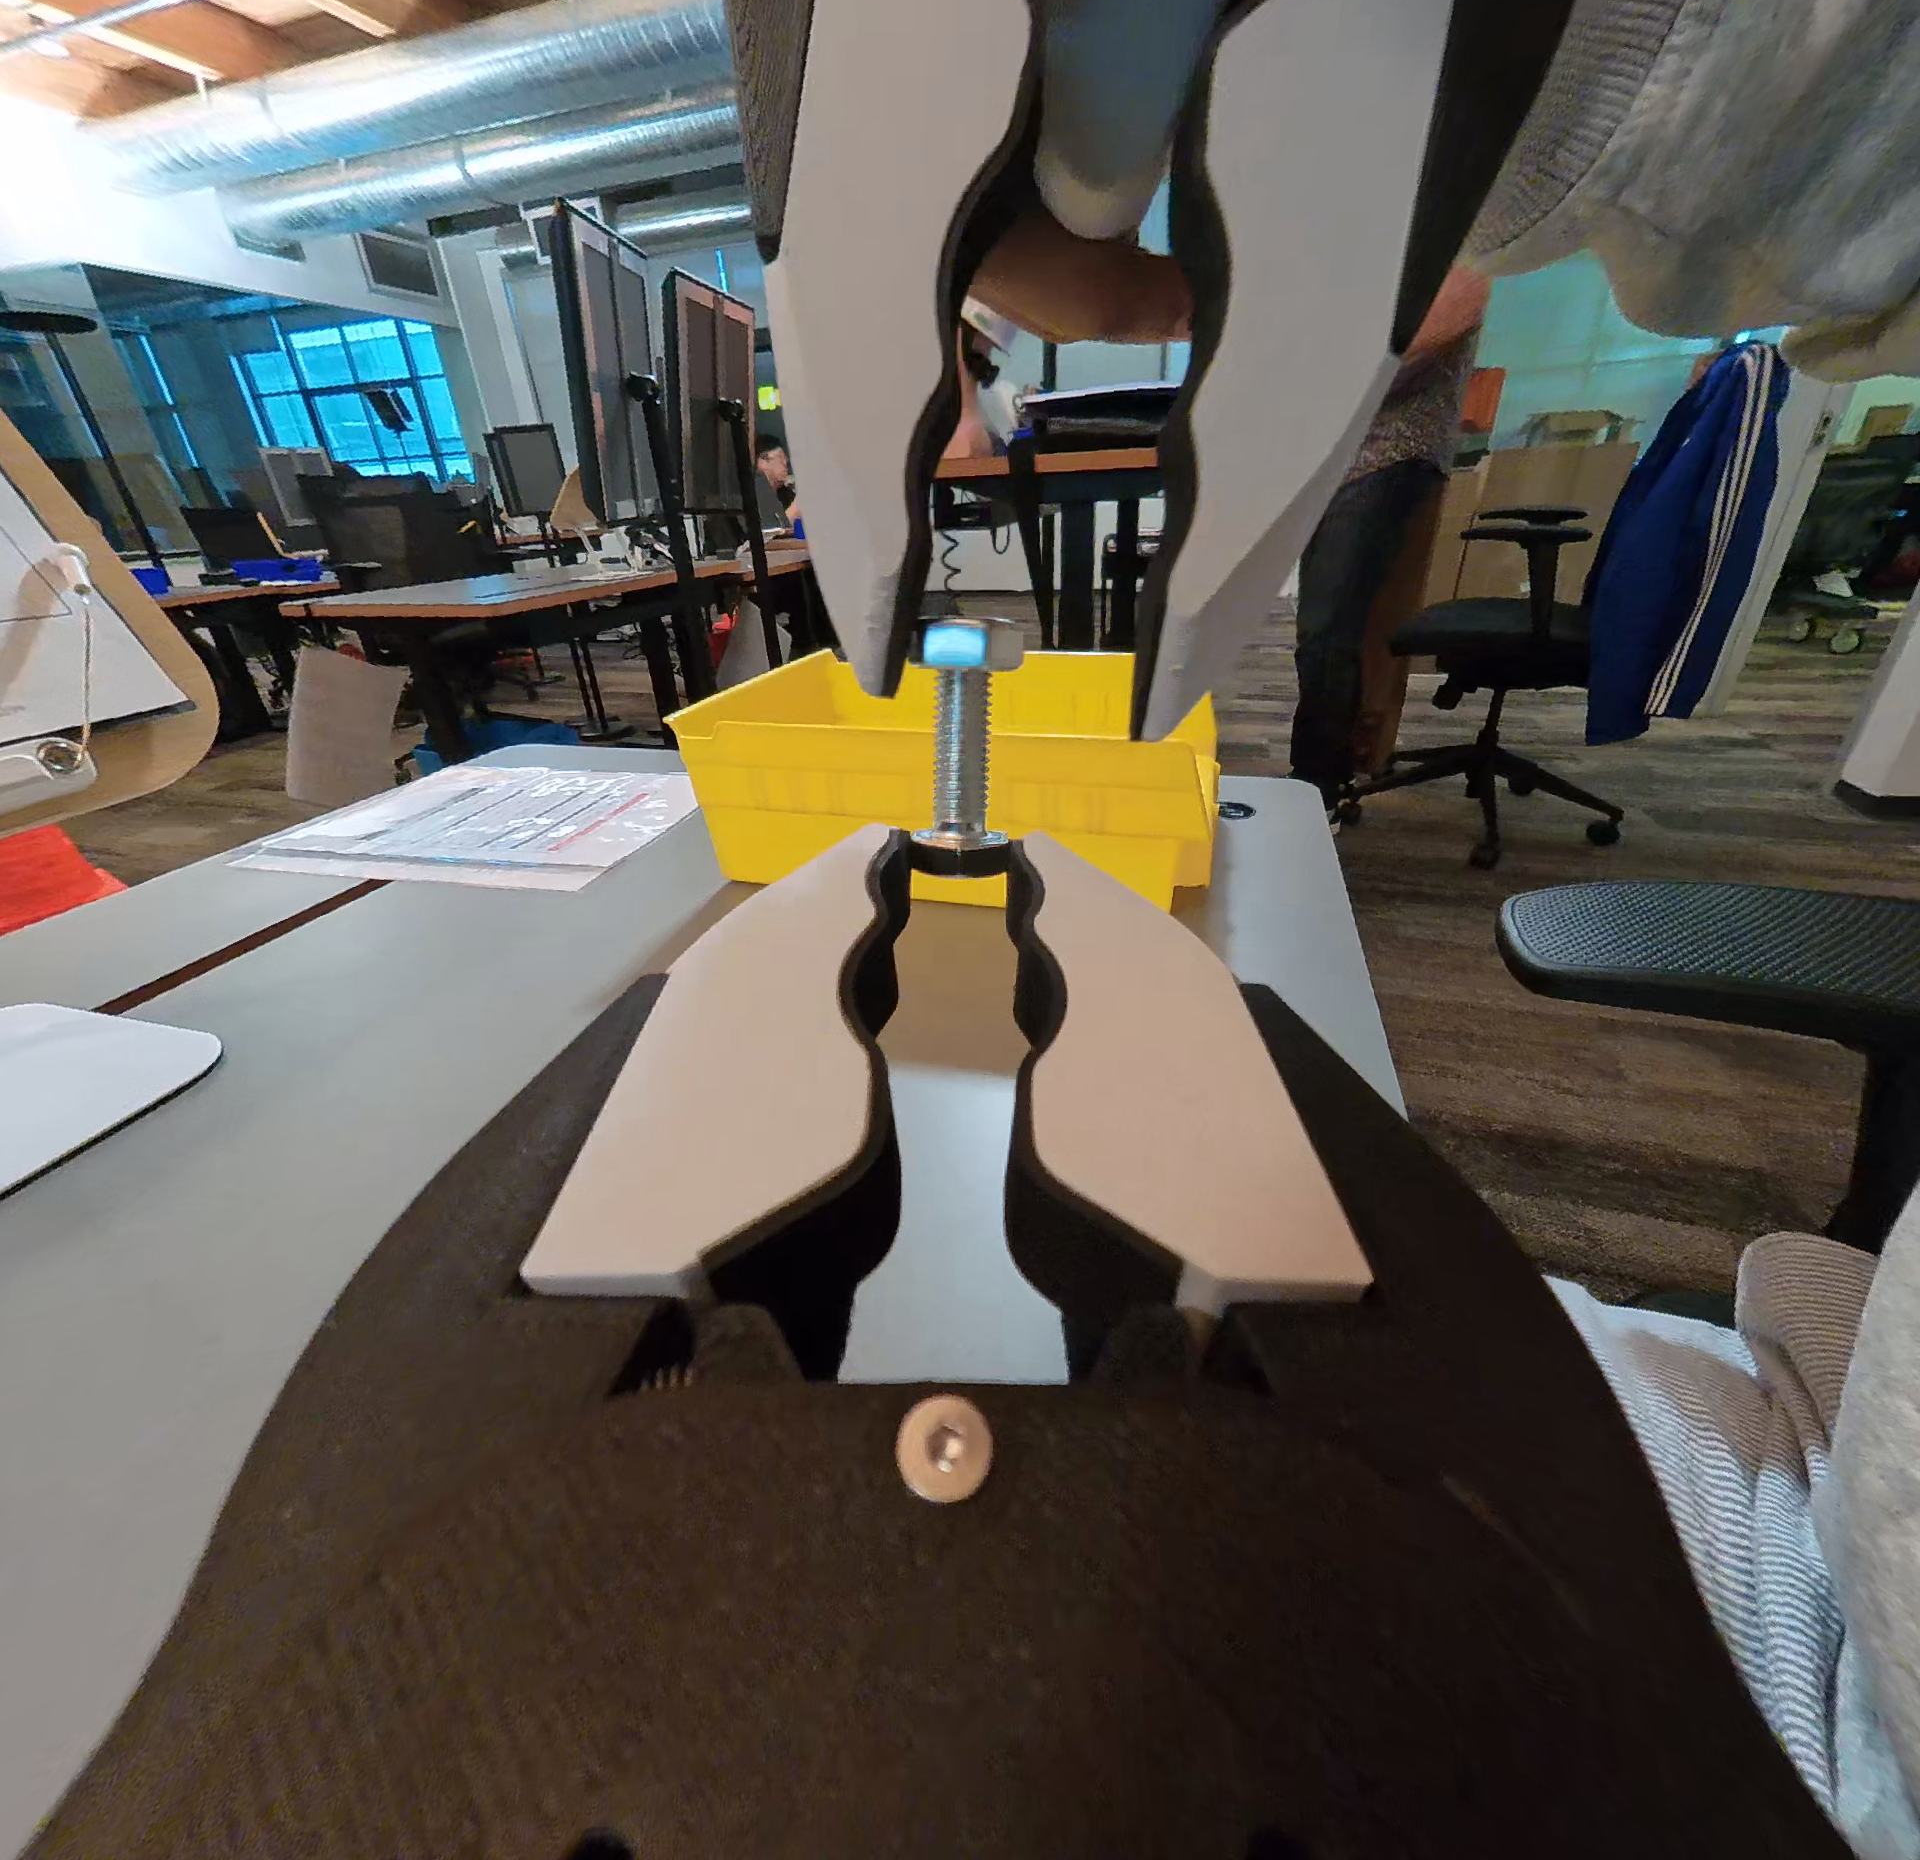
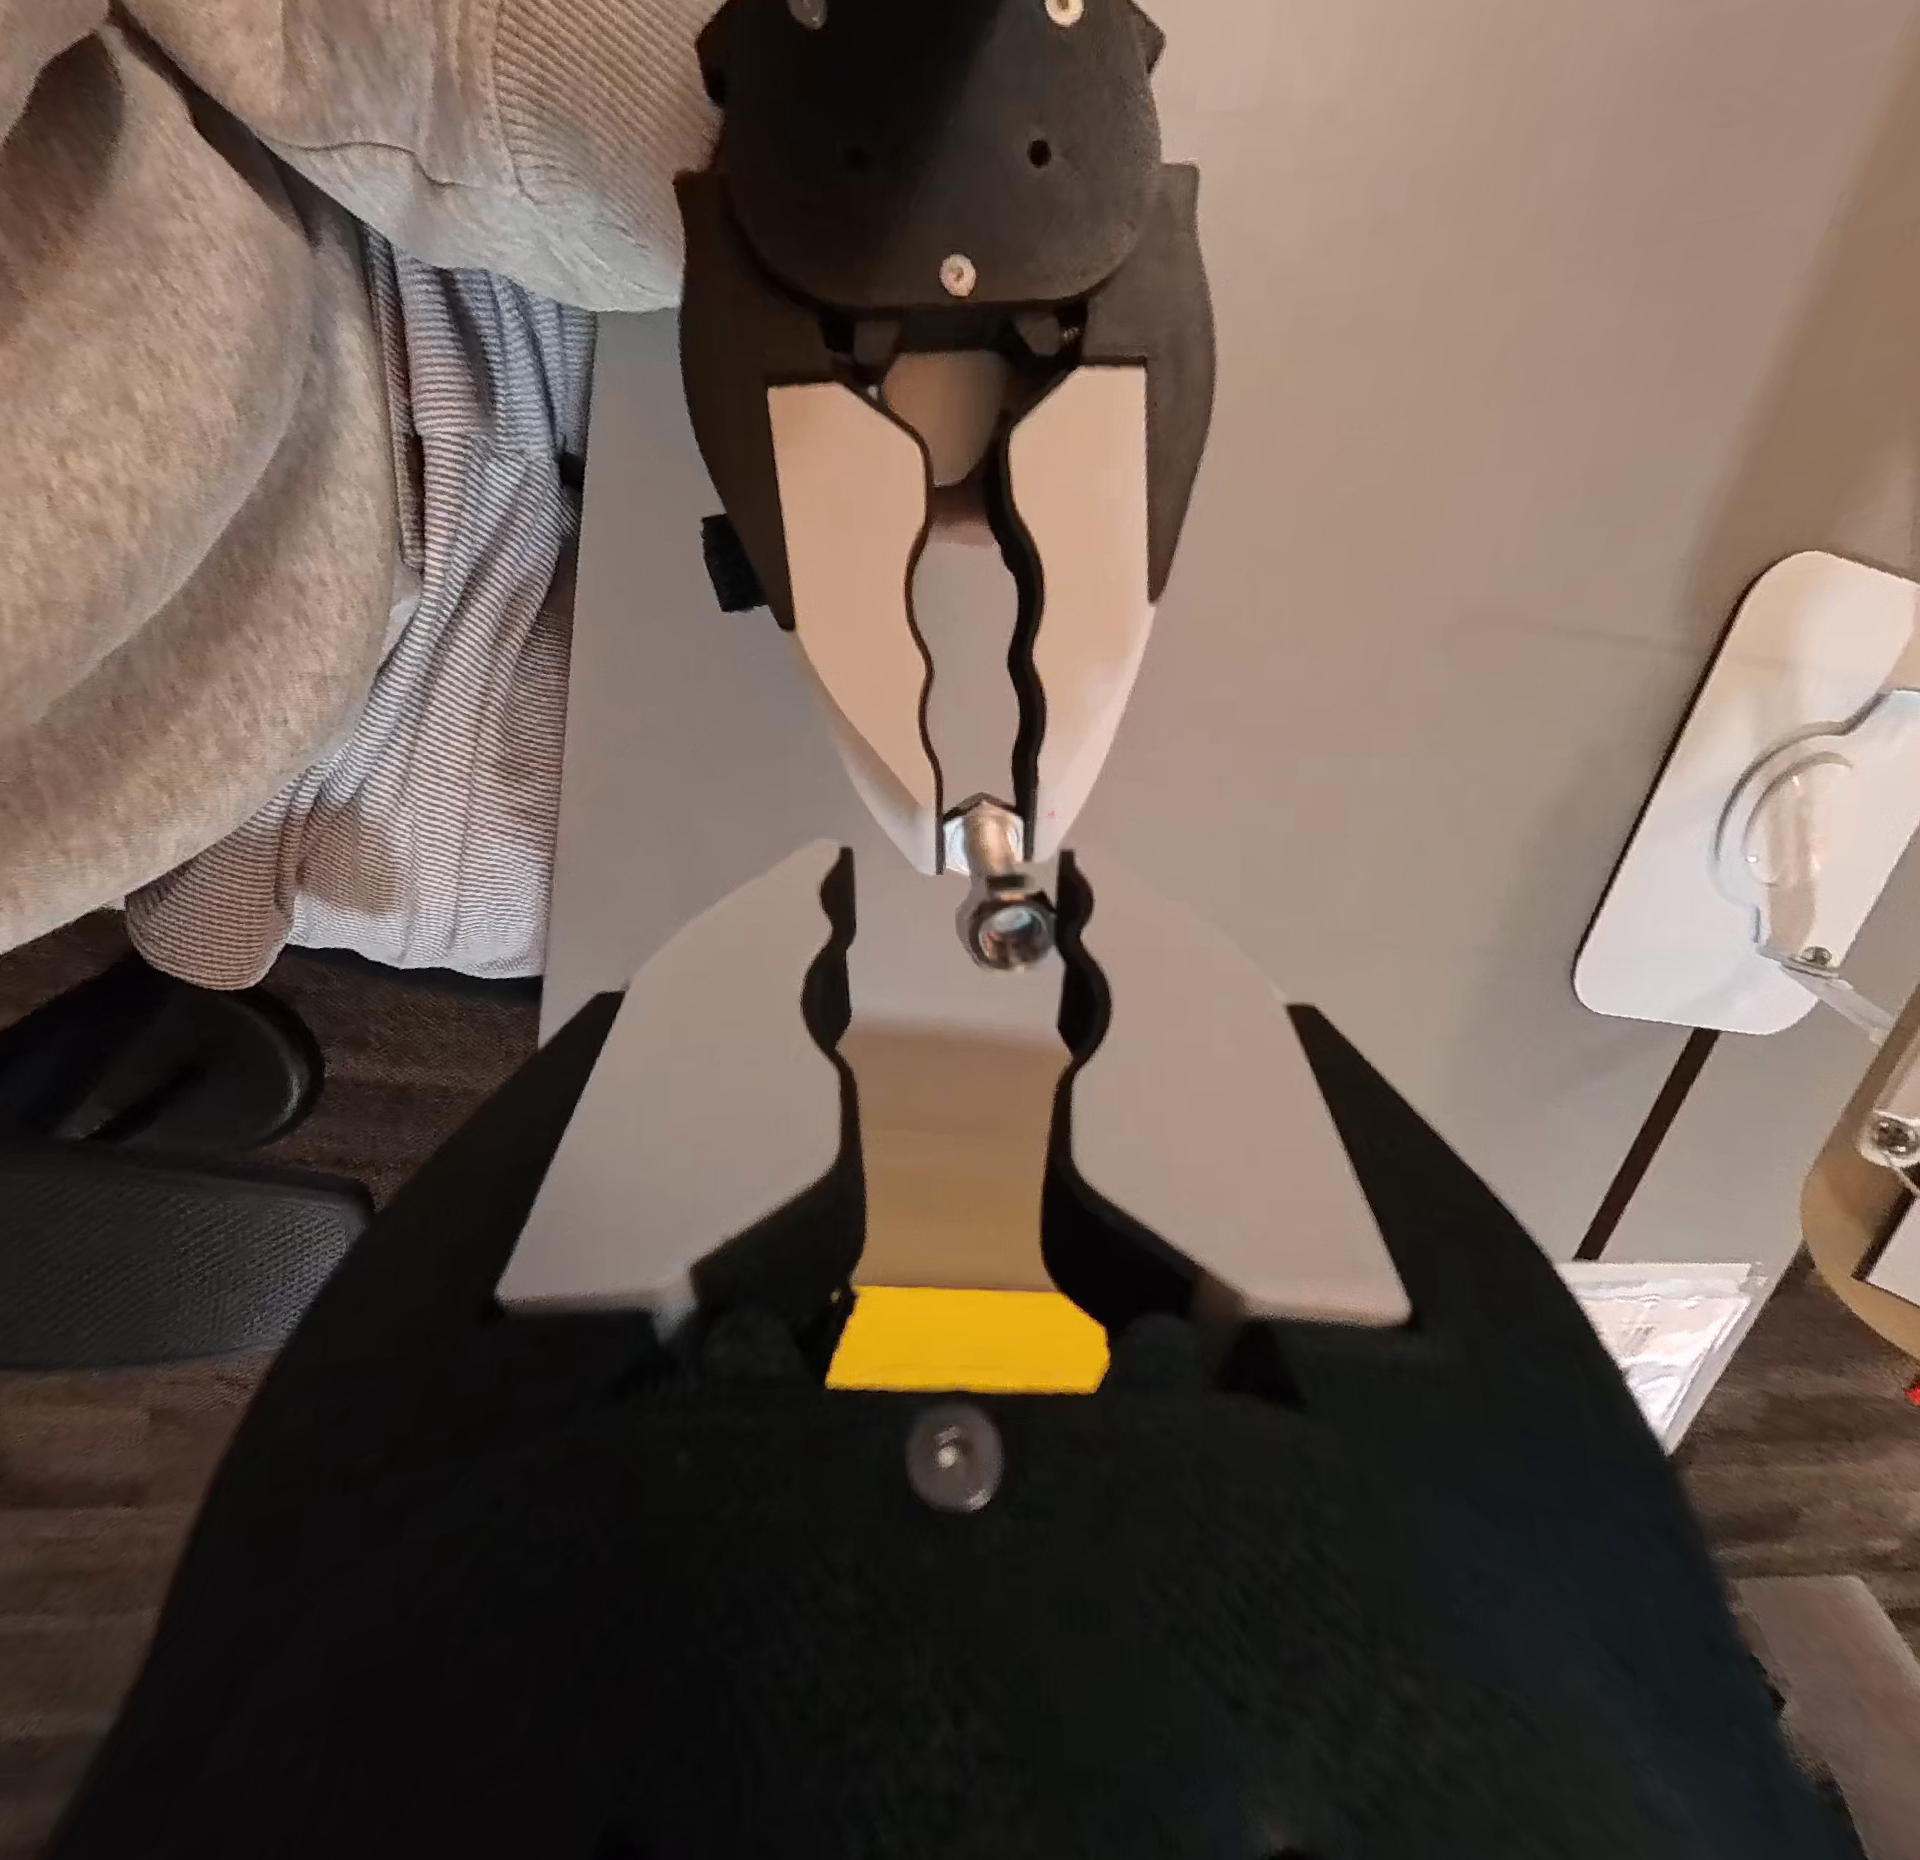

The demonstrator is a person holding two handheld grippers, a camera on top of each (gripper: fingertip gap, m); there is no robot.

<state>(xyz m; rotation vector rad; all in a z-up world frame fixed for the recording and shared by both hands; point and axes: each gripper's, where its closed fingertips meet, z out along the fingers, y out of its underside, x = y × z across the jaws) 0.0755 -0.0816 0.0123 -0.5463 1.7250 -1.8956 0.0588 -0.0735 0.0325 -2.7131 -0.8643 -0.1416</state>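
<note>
My left gripper is shut on the lower end of a silver threaded bolt and holds it upright above the grey table. A hex nut sits on the bolt's top end. My right gripper comes down from above, open, with its fingertips either side of the nut; one fingertip is right against it, the other stands apart. In the right wrist view my right gripper is open around the nut, and the left gripper grips the bolt just beyond it.
A yellow plastic bin stands on the table behind the bolt. Papers in a clear sleeve lie at the back left. A white stand base is at the side. A black office chair is beside the table's right edge. My two grippers' fingertips are within a few centimetres of each other.
</note>
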